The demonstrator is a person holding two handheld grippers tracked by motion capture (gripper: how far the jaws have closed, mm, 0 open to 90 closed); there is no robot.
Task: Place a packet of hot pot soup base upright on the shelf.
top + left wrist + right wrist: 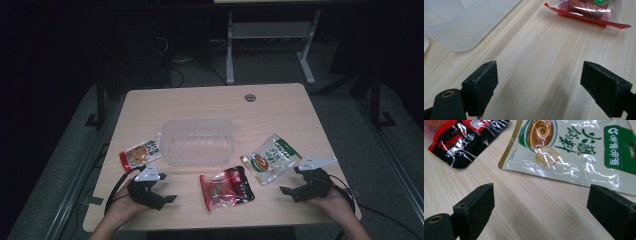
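Observation:
A clear plastic tub (197,141) stands in the middle of the wooden table (280,107). Three snack packets lie around it: an orange-and-white one (140,154) at its left, a red-and-black one (226,187) in front, a white-and-green one (271,159) at the right. My left gripper (167,199) rests open near the front left edge, nothing between its jaws; its view shows the tub's corner (456,27) and the red packet (589,11) ahead. My right gripper (287,191) is open at the front right, close to the white-and-green packet (574,152), with the red-and-black packet (466,140) beyond.
A round grey cable port (250,97) sits near the table's far edge. Beyond the table the room is dark, with a white desk frame (270,45) and cables on the floor. Bare wood lies between the packets and the front edge.

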